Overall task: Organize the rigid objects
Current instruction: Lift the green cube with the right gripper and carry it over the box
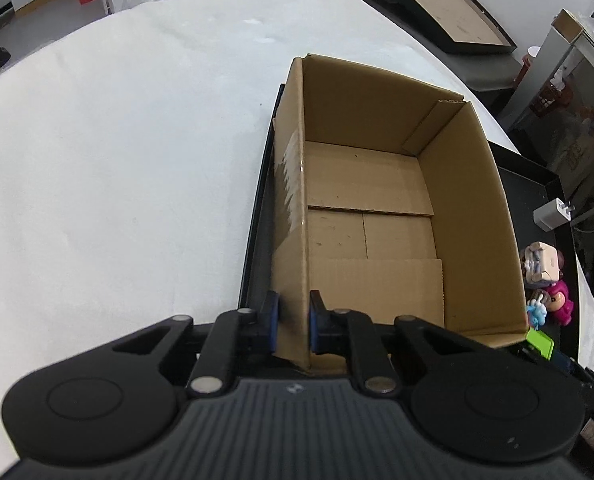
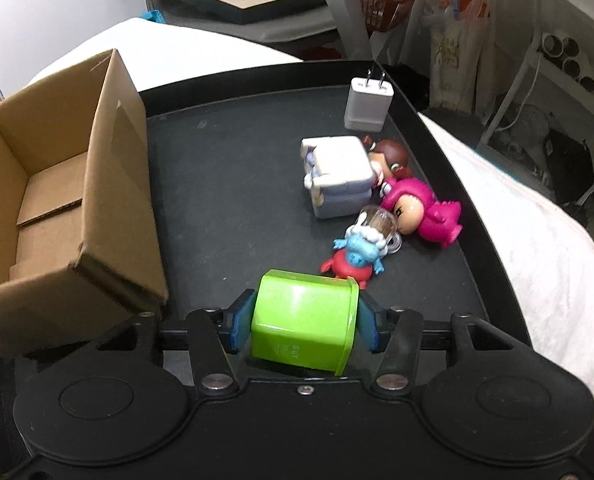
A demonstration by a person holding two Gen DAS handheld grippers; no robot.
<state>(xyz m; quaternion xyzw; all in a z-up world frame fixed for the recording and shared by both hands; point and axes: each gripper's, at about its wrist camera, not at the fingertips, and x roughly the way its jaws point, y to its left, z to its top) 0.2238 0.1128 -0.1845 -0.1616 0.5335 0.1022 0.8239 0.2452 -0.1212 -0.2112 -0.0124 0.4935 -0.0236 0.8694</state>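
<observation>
Left wrist view: left gripper (image 1: 293, 322) nearest the lens, its blue pads pinching the near-left wall of the cardboard box (image 1: 377, 208), one finger outside, one inside. The box is open-topped and looks empty, with only its bottom flaps visible. It sits on a black tray (image 1: 257, 216) over a white cloth-covered table (image 1: 117, 160). Corrugated wall likely stiff enough to steady, but would crease if squeezed hard.

Right wrist view: right gripper (image 2: 303, 322) closest, clamped on a lime-green plastic container (image 2: 303, 326), pads on its two opposite side faces, rim toward the right finger. The container appears raised just above the tray floor, though I cannot be sure. Judged light, hard, smooth, so slippery; the flat-side grip looks sound and the rim end would be poorer.

Farther out on the tray:
- blue-and-red figurine (image 2: 355, 258)
- clear toy mug (image 2: 381, 226), touching the blue-and-red figurine
- pink-hooded doll (image 2: 421, 210)
- white boxy toy (image 2: 339, 174)
- brown-haired doll (image 2: 389, 156)
- white plug charger (image 2: 367, 104), standing apart

All seem rigid and light; the mug is possibly brittle. Box lies left of the container, near.
</observation>
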